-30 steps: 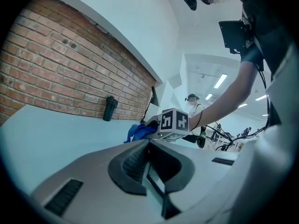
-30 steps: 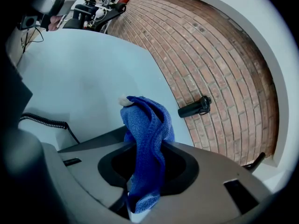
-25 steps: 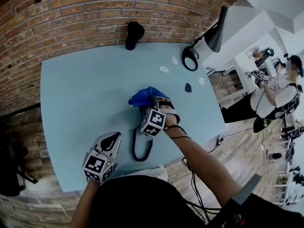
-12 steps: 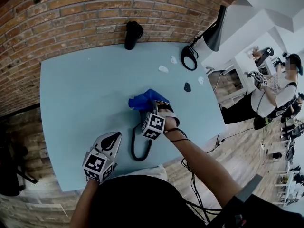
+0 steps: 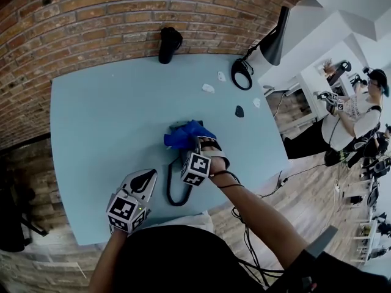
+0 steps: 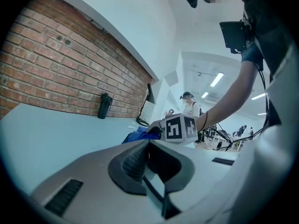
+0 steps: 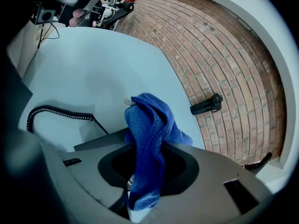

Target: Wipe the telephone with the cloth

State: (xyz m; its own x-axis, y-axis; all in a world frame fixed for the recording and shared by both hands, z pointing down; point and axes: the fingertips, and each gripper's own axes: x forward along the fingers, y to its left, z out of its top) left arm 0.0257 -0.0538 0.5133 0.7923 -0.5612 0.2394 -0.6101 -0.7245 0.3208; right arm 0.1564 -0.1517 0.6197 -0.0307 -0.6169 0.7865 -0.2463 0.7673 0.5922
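1. The right tongs are clamped on the blue cloth. A thick fold runs up through the jaws, and the loose end spills forward, so there's plenty of fabric ahead of the tips to rub with.
2. The left tongs are closed together with nothing between them. In the head view they sit low on the tabletop, near me and well apart from the work. I judge they're parked there to keep out of the way.
3. The telephone lies on the tabletop right under the right tongs. From that gripper's view I can only make out a dark grey slab beneath the hanging cloth.
4. Its coiled cord loops back toward me between the two grippers.
5. In the head view the cloth is bunched over the phone's far end, hiding most of it. I read this as mid-wipe, with the fabric pressed onto the body.
6. My worry is the cord. A long stroke toward me could drag the cloth into the loop.
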